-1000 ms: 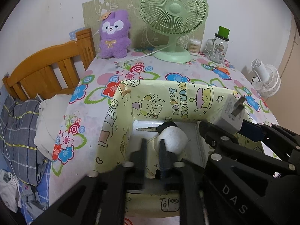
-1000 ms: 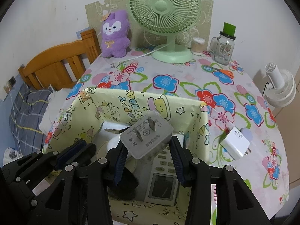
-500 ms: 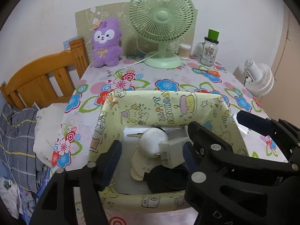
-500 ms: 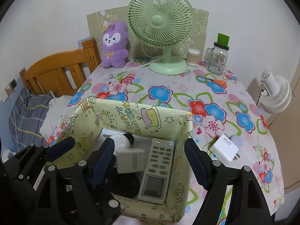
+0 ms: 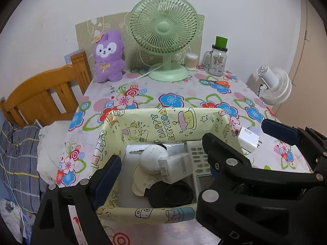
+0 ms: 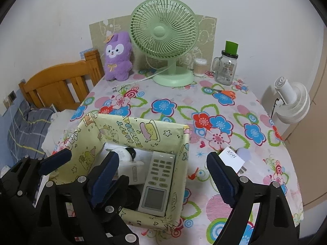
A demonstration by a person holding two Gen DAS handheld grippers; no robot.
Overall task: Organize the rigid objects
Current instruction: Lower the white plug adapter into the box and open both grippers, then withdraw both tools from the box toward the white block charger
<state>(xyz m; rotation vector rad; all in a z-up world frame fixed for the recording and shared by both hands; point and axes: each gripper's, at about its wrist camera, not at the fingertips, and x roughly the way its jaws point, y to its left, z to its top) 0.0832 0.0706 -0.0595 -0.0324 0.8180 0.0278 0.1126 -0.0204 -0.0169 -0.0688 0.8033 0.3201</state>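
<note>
**Q:** Since both tools hang over the yellow box (image 6: 141, 130), why is neither holding anything?

**A:** Their jaws have just been opening, and nothing lies between the pads. The left tool (image 5: 161, 175) and right tool (image 6: 161, 173) stand wide and empty. The grey charger (image 5: 175, 169) and the white round object (image 5: 154, 157) lie inside the box, beside the remote control (image 6: 158, 180), so that step looks finished.

**Q:** What remains outside?

**A:** A white charger (image 6: 232, 159) lies on the floral worktop (image 6: 224, 106), just beyond the box at about three o'clock. It is probably next, and nearest the right tool.

**Q:** How are the tools posed?

**A:** Side by side, both pitched steeply downward toward the box, their fingers pointing to twelve o'clock, where the green fan (image 6: 164, 32) stands.
</note>
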